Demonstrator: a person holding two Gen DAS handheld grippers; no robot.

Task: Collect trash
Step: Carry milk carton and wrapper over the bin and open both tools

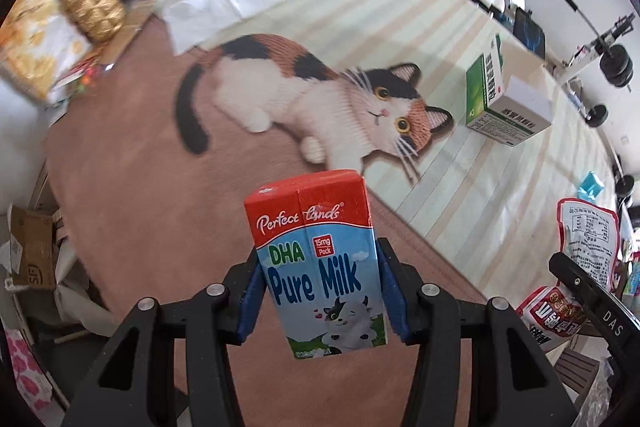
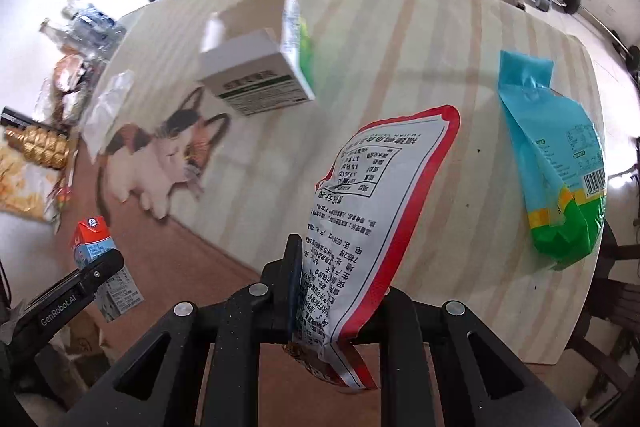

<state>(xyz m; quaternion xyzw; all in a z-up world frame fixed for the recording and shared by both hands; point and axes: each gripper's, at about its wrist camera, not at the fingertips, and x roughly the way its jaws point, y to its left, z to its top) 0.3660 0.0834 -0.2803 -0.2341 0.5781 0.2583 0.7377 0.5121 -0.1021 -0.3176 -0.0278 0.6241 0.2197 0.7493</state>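
Observation:
My left gripper (image 1: pixel 322 291) is shut on a red and blue "Pure Milk" carton (image 1: pixel 316 259), held upright above the brown table edge. From the right wrist view the same carton (image 2: pixel 100 259) and the left gripper's finger (image 2: pixel 76 291) appear at the lower left. My right gripper (image 2: pixel 340 291) is shut on a flat red and white snack bag (image 2: pixel 368 211), lifted off the table. That bag (image 1: pixel 588 239) also shows at the right edge of the left wrist view. On the table lie a green and white box (image 2: pixel 256 67), a teal and green bag (image 2: pixel 556 167) and a clear plastic wrapper (image 2: pixel 104 107).
A mat printed with a calico cat (image 1: pixel 320 99) covers the striped table (image 2: pixel 440 67). A gold basket (image 1: pixel 92 7) and snack packs (image 1: pixel 36 47) crowd the far left. Cardboard boxes (image 1: pixel 32 255) sit on the floor at the left. Chairs and weights (image 1: pixel 616 63) stand beyond the table.

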